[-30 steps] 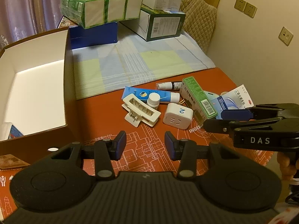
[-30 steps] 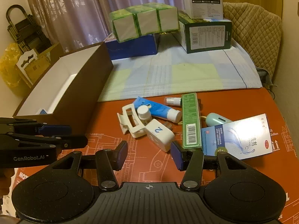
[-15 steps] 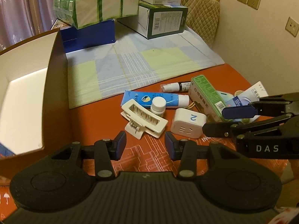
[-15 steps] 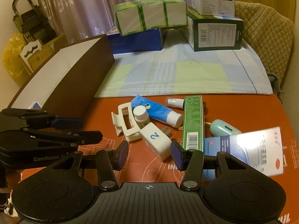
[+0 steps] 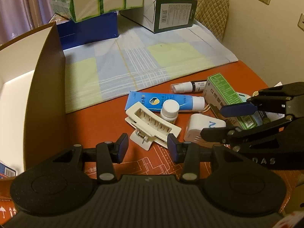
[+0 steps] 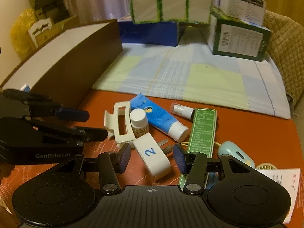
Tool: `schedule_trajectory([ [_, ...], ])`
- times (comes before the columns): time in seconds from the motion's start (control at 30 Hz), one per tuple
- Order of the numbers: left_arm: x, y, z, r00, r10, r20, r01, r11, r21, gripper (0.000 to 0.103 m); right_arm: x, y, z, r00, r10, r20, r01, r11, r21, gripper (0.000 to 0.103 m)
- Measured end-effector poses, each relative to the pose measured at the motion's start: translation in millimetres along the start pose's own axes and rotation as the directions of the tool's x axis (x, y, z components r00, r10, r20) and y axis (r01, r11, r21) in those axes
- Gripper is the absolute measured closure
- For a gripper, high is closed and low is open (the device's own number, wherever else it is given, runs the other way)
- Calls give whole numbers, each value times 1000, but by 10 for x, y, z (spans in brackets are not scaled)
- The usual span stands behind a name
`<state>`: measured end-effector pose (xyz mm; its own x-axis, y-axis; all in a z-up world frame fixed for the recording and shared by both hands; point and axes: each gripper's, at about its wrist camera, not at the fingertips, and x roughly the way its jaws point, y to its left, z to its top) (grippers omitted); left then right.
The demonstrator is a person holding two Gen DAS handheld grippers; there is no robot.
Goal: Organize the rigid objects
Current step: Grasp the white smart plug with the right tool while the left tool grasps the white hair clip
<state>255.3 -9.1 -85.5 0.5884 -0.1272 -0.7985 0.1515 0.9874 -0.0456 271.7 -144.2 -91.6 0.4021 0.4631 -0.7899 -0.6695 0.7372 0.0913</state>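
The left hand-held gripper (image 5: 145,148) has its fingers apart, empty, just near of the hair clip (image 5: 152,126) on the red table (image 5: 98,125). The right hand-held gripper (image 6: 152,157) is also apart and empty, its fingers on either side of the white plug (image 6: 152,156) marked 2, not touching it. Beyond the clip stands a small bottle (image 5: 169,110), with the blue tube (image 5: 161,101) behind it. Right of these lie the green box (image 6: 203,131) and a spray vial (image 6: 182,110). The brown box (image 5: 43,98) stands open at the left. A checked cloth (image 5: 142,60) covers the far table.
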Motion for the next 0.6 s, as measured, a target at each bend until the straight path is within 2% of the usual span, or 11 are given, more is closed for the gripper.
schedule_trajectory([
  [0.1, 52, 10, 10, 1000, 4, -5, -4, 1000, 1, 64, 79, 13, 3, 1000, -6, -23, 5, 999, -40, 56],
  [0.2, 99, 28, 17, 1000, 6, -9, -6, 1000, -4, 64, 136, 35, -6, 999, -12, -43, 8, 997, -75, 71],
  [0.33, 153, 37, 34, 1000, 8, -7, -8, 1000, -4, 64, 150, 57, -29, 999, -33, -42, 30, 996, -83, 79],
  [0.6, 260, 60, 46, 1000, 12, 4, -12, 1000, -1, 64, 139, 34, -17, 992, -117, -44, 118, 993, 10, 80],
])
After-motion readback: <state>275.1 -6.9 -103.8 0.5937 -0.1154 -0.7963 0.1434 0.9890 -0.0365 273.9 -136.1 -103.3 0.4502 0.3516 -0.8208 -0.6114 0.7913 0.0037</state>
